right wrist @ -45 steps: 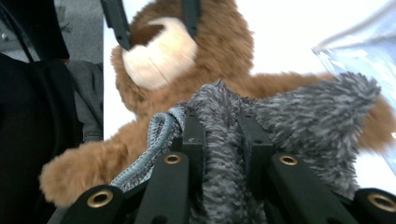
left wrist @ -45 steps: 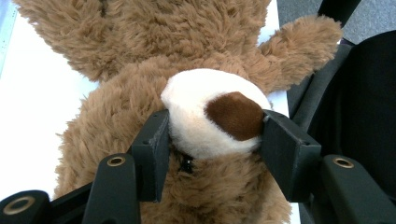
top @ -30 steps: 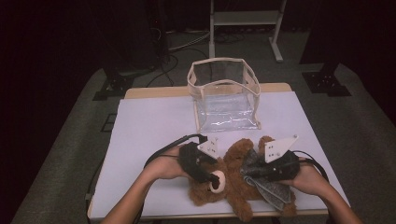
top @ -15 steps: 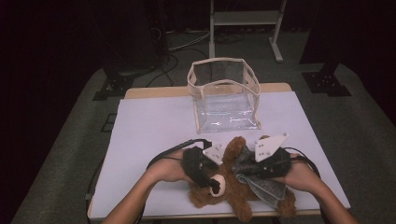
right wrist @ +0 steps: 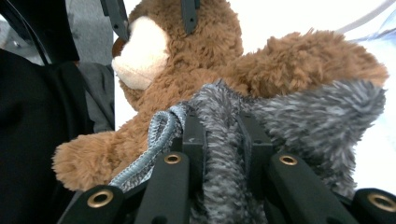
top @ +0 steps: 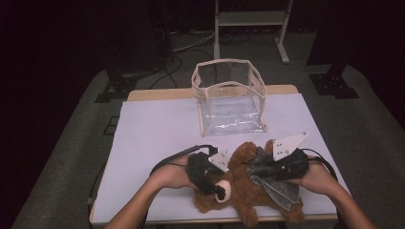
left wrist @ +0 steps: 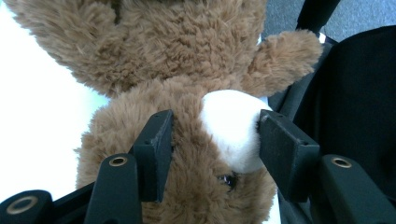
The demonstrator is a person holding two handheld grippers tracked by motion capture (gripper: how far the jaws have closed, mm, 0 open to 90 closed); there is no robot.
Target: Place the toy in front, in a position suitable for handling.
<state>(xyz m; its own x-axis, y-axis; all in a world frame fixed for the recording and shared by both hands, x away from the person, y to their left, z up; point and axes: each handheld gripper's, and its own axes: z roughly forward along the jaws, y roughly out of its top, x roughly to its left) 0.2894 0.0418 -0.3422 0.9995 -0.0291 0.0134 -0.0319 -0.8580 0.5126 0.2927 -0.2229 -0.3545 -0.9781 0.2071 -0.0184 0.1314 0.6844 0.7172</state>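
A brown teddy bear lies on its back near the table's front edge. My left gripper has the bear's head between its jaws. In the left gripper view its pads press the brown fur on one side and the white snout on the other. These jaws have just been opening slightly, with the head still between them. My right gripper is shut on a grey furry garment that lies over the bear's body. A fold of that garment is pinched between its jaws, and a knitted grey hem hangs beside them.
A clear plastic bag with a beige rim stands open at the back middle of the white table. A metal stand is on the dark floor behind. The person's dark clothing is close to the table's front edge.
The right gripper with the grey garment has shifted a little across the bear's body. The left gripper has stayed on the bear's head.
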